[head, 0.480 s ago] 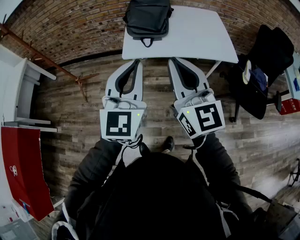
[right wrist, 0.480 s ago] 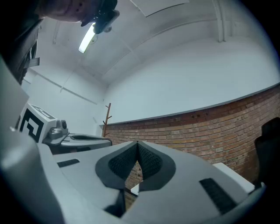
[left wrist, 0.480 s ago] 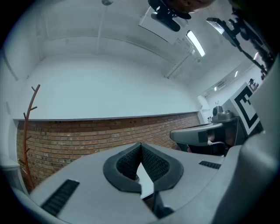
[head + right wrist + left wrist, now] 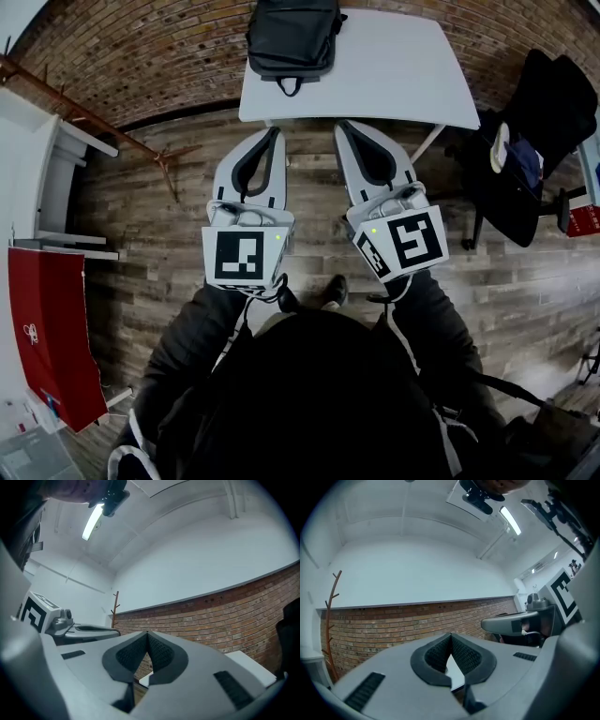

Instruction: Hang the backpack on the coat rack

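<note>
**Step in hand: approach to the backpack.**

1. The backpack lies flat on the white desk, at its far left part. Its top carry loop faces me. It is not yet touched.
2. The left hand-held gripper is clenched with nothing between its jaws. Its own view shows the ribbed pads meeting. The right hand-held gripper is likewise clenched and empty. Both are short of the near desk edge and point roughly level.
3. I judge that the jaws must be released before I reach the desk. A closed pair only pushes the fabric.
4. I recommend that one hand-held gripper takes the carry loop and the other steadies the body of the bag. The bag looks soft and will sag and swing when it is lifted.
5. The coat rack stands to the left, against the brick wall, well apart from the desk. I plan the carry to that side and keep the loop uppermost, so that it drops over a peg.

**Markings.**

- Each cube carries black-and-white square markers only, with no words.
- The red panel at the left shows a small white mark, too small to read.
- I see no legible brand on the backpack.
</note>
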